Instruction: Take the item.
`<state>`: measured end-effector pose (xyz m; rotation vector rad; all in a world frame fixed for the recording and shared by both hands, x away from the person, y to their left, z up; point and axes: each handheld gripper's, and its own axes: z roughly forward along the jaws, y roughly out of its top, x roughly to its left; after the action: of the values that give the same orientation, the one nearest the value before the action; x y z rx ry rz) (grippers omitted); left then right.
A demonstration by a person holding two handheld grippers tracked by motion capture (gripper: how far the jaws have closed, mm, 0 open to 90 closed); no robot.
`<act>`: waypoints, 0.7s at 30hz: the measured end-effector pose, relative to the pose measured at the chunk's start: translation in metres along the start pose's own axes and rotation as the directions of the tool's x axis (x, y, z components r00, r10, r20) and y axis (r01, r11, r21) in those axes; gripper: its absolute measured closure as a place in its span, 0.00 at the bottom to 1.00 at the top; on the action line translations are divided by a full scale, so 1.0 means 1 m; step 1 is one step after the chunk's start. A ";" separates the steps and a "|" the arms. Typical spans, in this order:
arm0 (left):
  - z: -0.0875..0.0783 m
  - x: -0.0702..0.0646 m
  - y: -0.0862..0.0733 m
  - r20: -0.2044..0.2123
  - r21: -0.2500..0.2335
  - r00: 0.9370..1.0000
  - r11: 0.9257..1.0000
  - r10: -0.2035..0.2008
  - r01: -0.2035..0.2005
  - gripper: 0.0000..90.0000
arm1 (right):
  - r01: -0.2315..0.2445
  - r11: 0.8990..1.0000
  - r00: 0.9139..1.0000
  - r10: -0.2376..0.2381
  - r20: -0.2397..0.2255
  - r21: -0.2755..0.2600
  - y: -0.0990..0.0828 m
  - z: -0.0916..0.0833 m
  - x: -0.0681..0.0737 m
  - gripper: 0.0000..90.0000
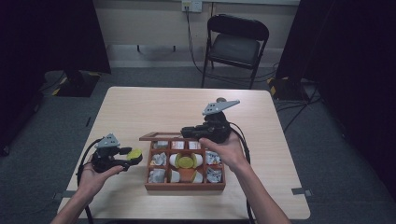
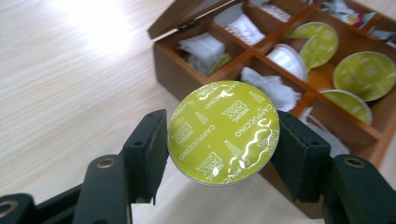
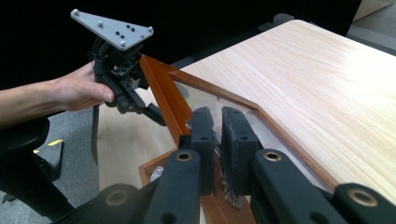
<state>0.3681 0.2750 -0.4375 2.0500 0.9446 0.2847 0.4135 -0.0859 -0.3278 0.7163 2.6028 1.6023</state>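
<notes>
A wooden compartment box [image 1: 184, 186] sits near the table's front edge, its glass-paned lid [image 1: 161, 136] raised at the back. My right gripper [image 3: 218, 128] is shut on the lid's wooden frame [image 3: 163, 93] and holds it up. Left of the box, my left gripper [image 1: 125, 158] is shut on a yellow-green coffee capsule [image 2: 223, 130] printed "Cappuccino". The black pads [image 2: 149, 140] press on its rim from both sides, above the tabletop and close to the box's wall [image 2: 187, 74]. More capsules [image 2: 369, 74] and white sachets [image 2: 243, 25] lie in the compartments.
The light wooden table [image 1: 154, 107] has bare room behind and to the left of the box. A black folding chair [image 1: 236, 44] stands beyond the far edge. Cables [image 1: 299, 105] trail on the grey floor, with dark curtains at both sides.
</notes>
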 end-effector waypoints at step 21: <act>0.033 0.033 0.004 -0.070 0.087 0.997 0.996 -0.023 0.029 0.44 | 0.002 1.000 1.000 -0.002 0.001 0.000 0.000 0.000 0.000 0.93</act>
<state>0.4101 0.2771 -0.4594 2.1182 1.0422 0.3058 0.4136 -0.0859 -0.3277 0.7145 2.6016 1.6009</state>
